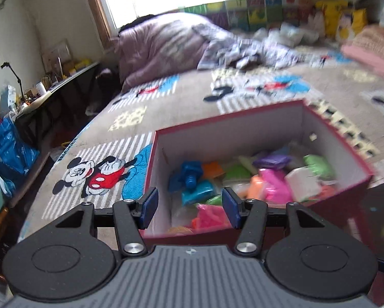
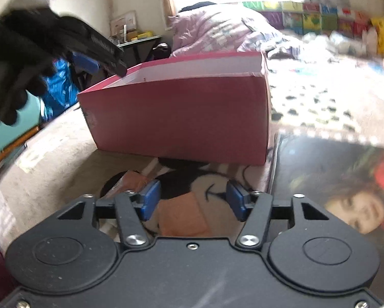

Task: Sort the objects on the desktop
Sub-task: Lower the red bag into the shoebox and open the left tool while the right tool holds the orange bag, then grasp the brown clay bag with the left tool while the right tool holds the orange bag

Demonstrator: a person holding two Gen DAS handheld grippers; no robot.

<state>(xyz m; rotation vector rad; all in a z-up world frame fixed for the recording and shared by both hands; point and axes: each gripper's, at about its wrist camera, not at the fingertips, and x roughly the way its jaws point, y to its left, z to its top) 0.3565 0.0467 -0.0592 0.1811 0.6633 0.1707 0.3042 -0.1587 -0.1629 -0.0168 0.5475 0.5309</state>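
Fingers of the left gripper [image 1: 189,206] hang open and empty over the red box [image 1: 345,154] on the bed [image 1: 166,97], while the right gripper [image 2: 193,200] gapes empty above an orange packet [image 2: 181,215].

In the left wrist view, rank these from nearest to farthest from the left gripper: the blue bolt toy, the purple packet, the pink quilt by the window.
From the left gripper:
1. Blue bolt toy, inside the red box, near its left wall.
2. Purple packet, deeper in the box, toward the right.
3. Pink quilt, far up the bed under the window.
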